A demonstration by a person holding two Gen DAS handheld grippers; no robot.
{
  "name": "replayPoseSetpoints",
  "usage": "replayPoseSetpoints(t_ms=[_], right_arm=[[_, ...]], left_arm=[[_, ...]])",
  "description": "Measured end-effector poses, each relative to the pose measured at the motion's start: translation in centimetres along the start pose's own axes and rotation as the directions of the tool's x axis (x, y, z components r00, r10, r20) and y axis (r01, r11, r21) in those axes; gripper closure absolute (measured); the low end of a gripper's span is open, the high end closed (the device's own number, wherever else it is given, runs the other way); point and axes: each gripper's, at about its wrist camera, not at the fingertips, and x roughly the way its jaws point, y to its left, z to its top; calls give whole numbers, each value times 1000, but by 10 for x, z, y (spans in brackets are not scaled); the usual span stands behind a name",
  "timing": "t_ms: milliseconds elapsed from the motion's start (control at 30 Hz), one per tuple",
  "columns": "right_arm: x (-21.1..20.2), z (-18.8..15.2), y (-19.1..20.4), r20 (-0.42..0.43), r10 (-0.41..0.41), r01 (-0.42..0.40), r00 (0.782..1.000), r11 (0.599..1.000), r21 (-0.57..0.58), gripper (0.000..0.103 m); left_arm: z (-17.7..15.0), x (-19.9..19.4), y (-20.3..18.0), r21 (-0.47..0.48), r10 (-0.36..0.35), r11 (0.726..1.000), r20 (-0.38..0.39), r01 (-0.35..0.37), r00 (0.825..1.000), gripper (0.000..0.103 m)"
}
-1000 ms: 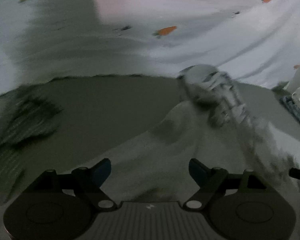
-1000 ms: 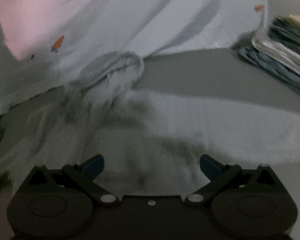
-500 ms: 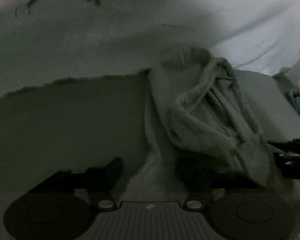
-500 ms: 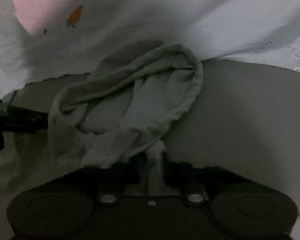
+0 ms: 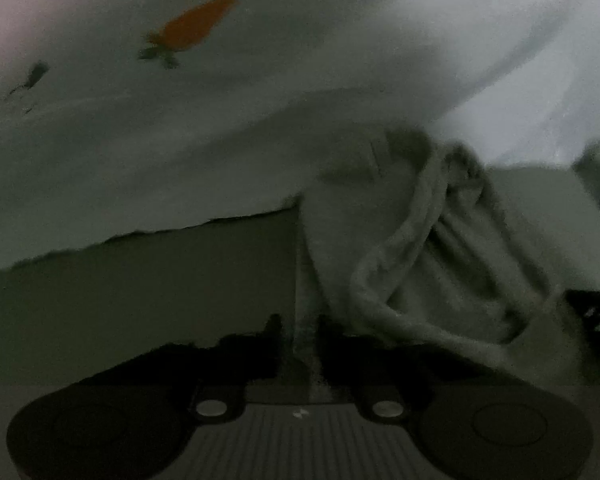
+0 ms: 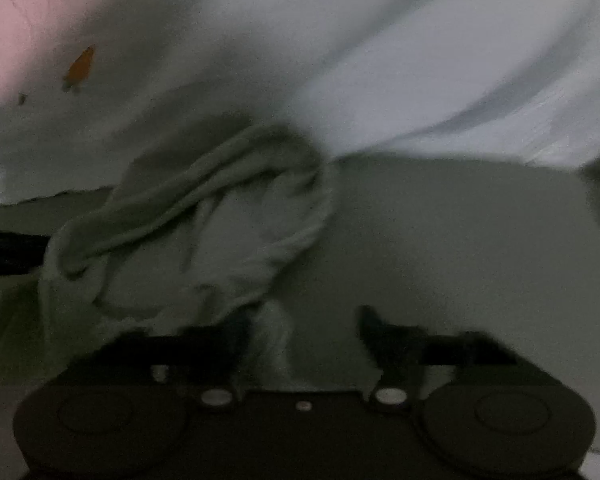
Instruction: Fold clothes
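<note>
My left tongs (image 5: 300, 336) stand narrow. The jaws have just been easing open, yet a thin strip of cloth fills the gap and both fingers look pressed on it, so I judge the pinch is on. My right tongs (image 6: 304, 332) have just been opening and stand wide. A twisted tail of the same cloth rises between the jaws beside the left finger, with the right finger clear of it, so nothing is gripped there.

The cloth is a crumpled grey-green towelling garment (image 5: 440, 272), bunched in ropey folds on the flat grey worktop (image 5: 140, 288). It lies ahead and to the right of my left tongs and ahead and to the left of my right tongs, so it sits between the two. Its long axis runs away from me, and its far end meets the edge of a white sheet printed with orange carrots (image 5: 220, 120). Both hands are at its near edge, neither plainly nearer.

For the coming move I judge that the near edge must be spread sideways.

The left view shows the straight strip in the pinch. The right view shows the garment's rim looping round in an open ring (image 6: 220, 216). Each view catches the other tongs as a dark shape at its edge.
</note>
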Motion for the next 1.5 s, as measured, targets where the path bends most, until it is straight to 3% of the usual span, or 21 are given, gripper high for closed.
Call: replayPoseSetpoints(t_ms=[67,133,267,367,433,533,633,667,767,833,900,967,1000,1067,1100,1167,1200,1267,1367,1500], right_arm=[[-28,-4,-5,52,-15,14,999,1000,19,17],[-59,-14,-9,85,-27,23,996,999,46,5],[-110,-63,-4,52,-21,17,998,997,71,4],[-137,-110,9,-20,7,-5,1000,997,79,4],[-153,-143,20,-64,12,-7,998,997,78,4],[-173,-183,36,-121,14,-3,993,996,85,3],[-187,-205,56,-119,-30,30,992,1000,2,2],[-189,-210,60,-138,-33,33,990,999,-5,1],[-200,-221,65,-139,-54,56,989,998,6,0],[-205,-226,66,-143,-62,65,988,998,15,0],[-210,-235,67,-119,-75,81,990,995,49,0],[-215,-246,69,-55,-94,97,994,994,56,0],[-218,-252,70,-23,-104,105,994,993,60,0],[-214,-259,74,42,-126,123,991,990,72,0],[-214,-264,75,76,-135,130,988,989,74,0],[-214,-269,77,123,-147,139,981,987,77,0],[-214,-271,77,135,-149,140,979,987,76,0],[-213,-267,76,129,-149,140,980,987,77,0],[-212,-268,77,134,-150,141,980,987,77,0],[-212,-270,80,138,-153,143,979,987,79,0]], left_arm=[[-8,-34,15,-26,-8,1000,60,10,998,42],[-25,-71,21,-37,14,999,96,-11,995,37],[-80,-136,31,-78,59,996,97,-52,994,31],[-134,-171,38,-100,103,990,46,-98,994,31],[-167,-187,46,-120,126,985,13,-124,992,31],[-208,-205,63,-143,197,970,-3,-195,980,22],[-238,-207,85,-195,232,952,-35,-234,972,21],[-247,-206,94,-225,223,946,-77,-235,972,21],[-255,-216,94,-159,226,957,-104,-241,969,20],[-261,-230,92,-168,191,965,-84,-203,978,20],[-268,-242,94,-231,142,961,-59,-152,988,20],[-283,-256,103,-322,131,936,-47,-139,990,20],[-290,-259,109,-373,124,918,-47,-133,991,20],[-311,-267,127,-525,78,847,-32,-83,996,20],[-322,-273,137,-606,48,795,4,-36,999,20],[-340,-284,159,-746,6,663,76,53,997,20],[-350,-291,169,-804,11,590,107,80,994,20],[-365,-302,187,-868,66,490,134,85,989,20],[-384,-316,211,-917,149,391,144,75,978,21],[-401,-335,236,-953,263,302,118,35,957,24]])
